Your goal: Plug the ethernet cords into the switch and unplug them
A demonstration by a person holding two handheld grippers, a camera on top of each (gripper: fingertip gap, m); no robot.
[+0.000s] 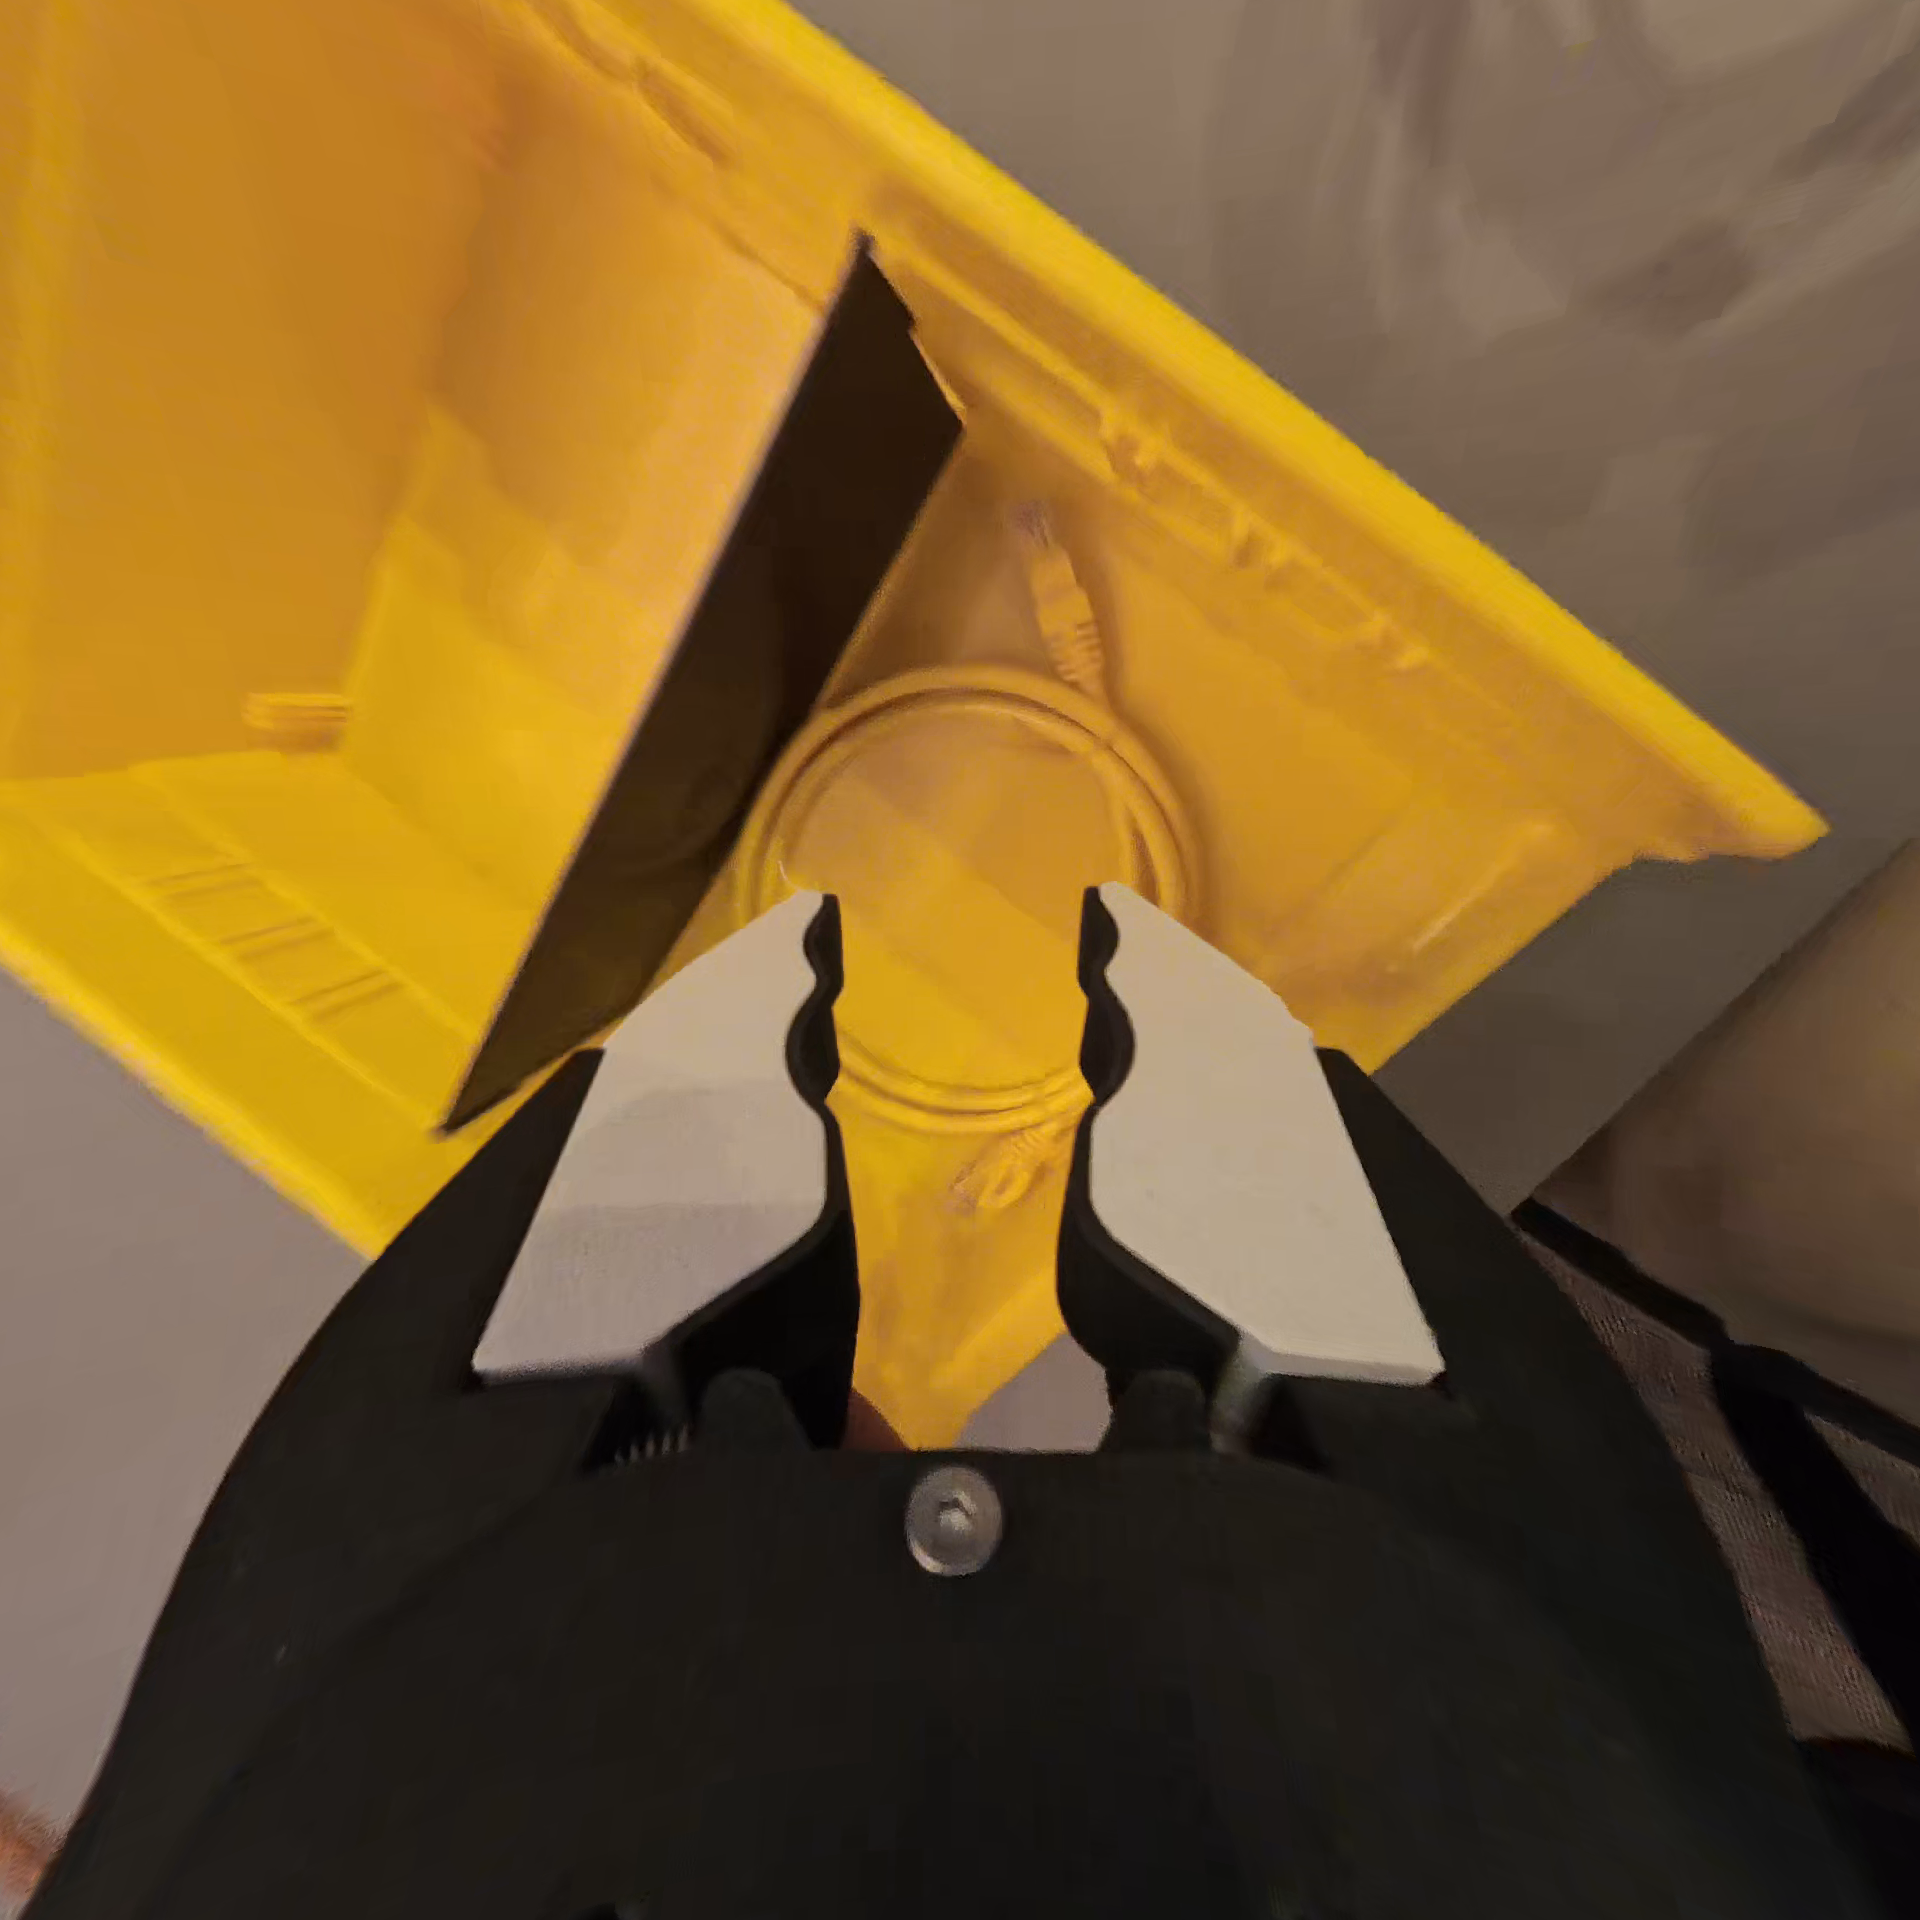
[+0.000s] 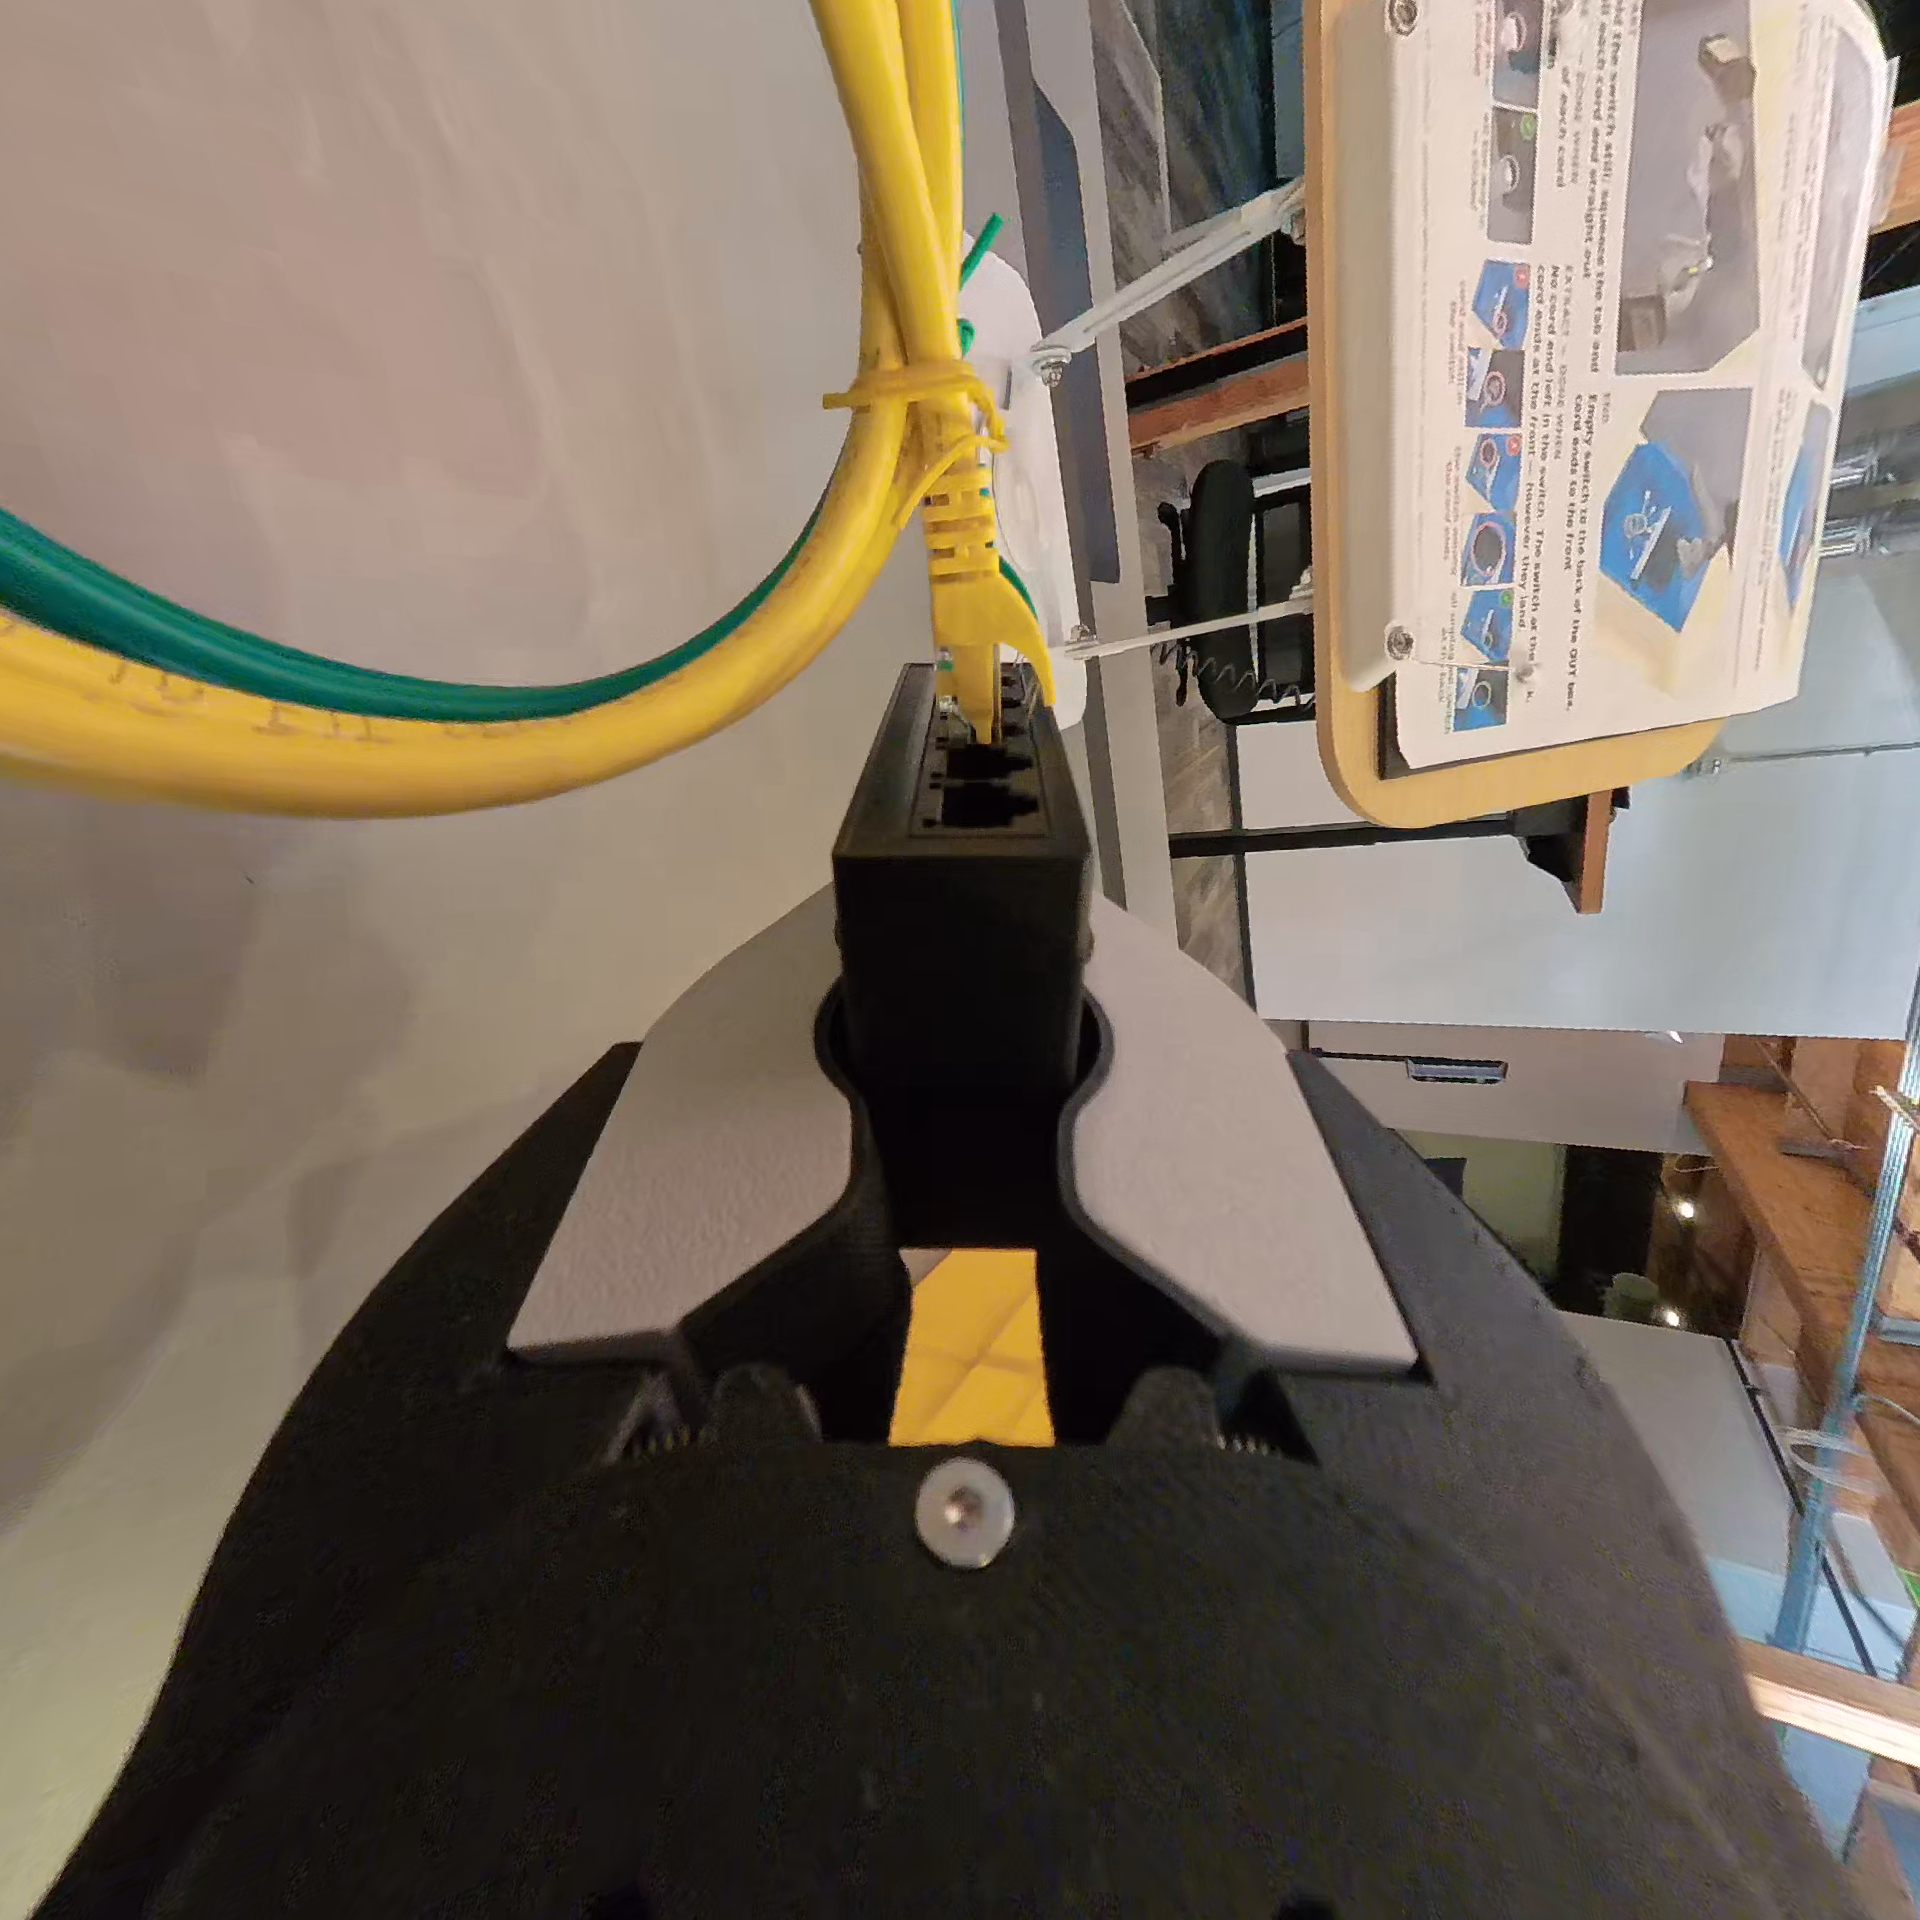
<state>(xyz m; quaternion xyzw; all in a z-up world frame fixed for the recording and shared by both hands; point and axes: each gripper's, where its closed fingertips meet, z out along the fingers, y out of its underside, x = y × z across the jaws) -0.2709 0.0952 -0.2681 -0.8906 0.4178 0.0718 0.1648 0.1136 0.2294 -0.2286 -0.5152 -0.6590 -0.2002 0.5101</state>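
Note:
In the right wrist view my right gripper (image 2: 961, 935) is shut on the black switch (image 2: 961, 831) and holds it by one end, ports facing the camera. A yellow ethernet connector (image 2: 971, 613) sits in a far port; the two nearest ports are empty. Yellow cords (image 2: 416, 748) and a green cord (image 2: 312, 665) loop off to the left, tied in a bundle. In the left wrist view my left gripper (image 1: 956, 914) is open and empty above a coiled yellow cord (image 1: 1143, 790). That cord lies in the right compartment of a yellow bin (image 1: 1351, 436).
A black divider (image 1: 748, 675) splits the bin; its left compartment holds a small yellow piece (image 1: 296, 717). A black mesh object (image 1: 1766, 1455) lies at the right. An instruction sheet on a wooden board (image 2: 1558, 416), an office chair (image 2: 1216, 561) and shelving stand beyond the switch. Across from one pair of fingers to the other is roughly 40 centimetres.

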